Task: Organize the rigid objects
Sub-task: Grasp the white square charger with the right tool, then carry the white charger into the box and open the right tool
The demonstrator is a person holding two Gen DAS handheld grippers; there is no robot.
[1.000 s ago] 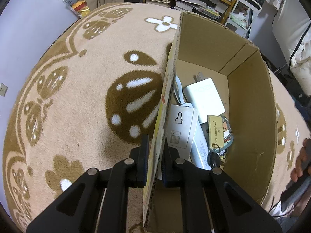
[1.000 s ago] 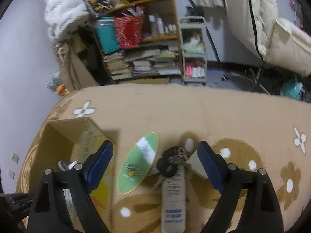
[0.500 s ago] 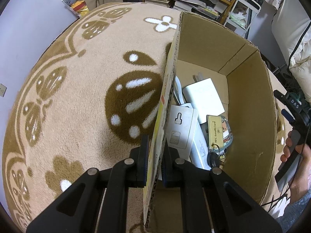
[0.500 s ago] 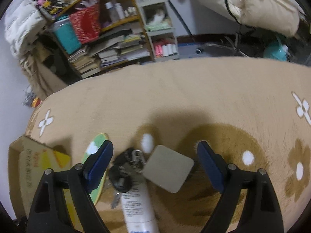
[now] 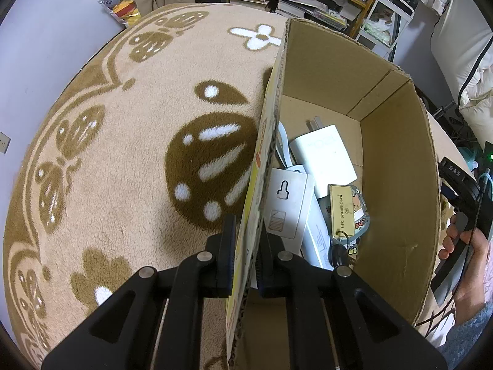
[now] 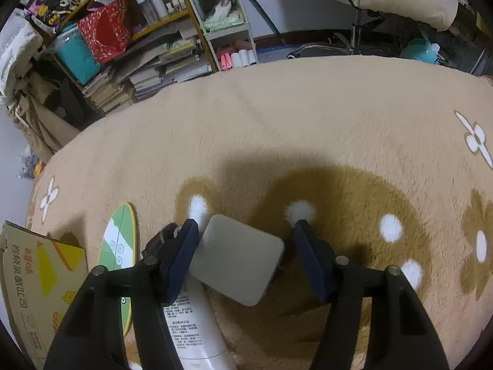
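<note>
Two views, two jobs. In the left wrist view, the left gripper (image 5: 245, 240) has its jaws closed on the near wall of the cardboard box (image 5: 400, 203), one finger outside and one inside, apparently to steady the box on the rug (image 5: 123, 154) while it is filled. Already lying on the box floor are a white charger (image 5: 323, 157), a flat white card pack (image 5: 285, 206) and a keyring with an NFC tag (image 5: 340, 209).

In the right wrist view, the right gripper (image 6: 246, 237) hangs low over the rug with its jaws spread wide, straddling a grey square pad (image 6: 237, 259) and holding nothing; the left finger looks close to the pad's edge, the right one stands apart. This reads as lining up a pinch across the pad's width. A white tube (image 6: 197, 323), a bunch of keys (image 6: 163, 240) and a green oval card (image 6: 118, 246) lie just beside it, waiting near the box.
</note>
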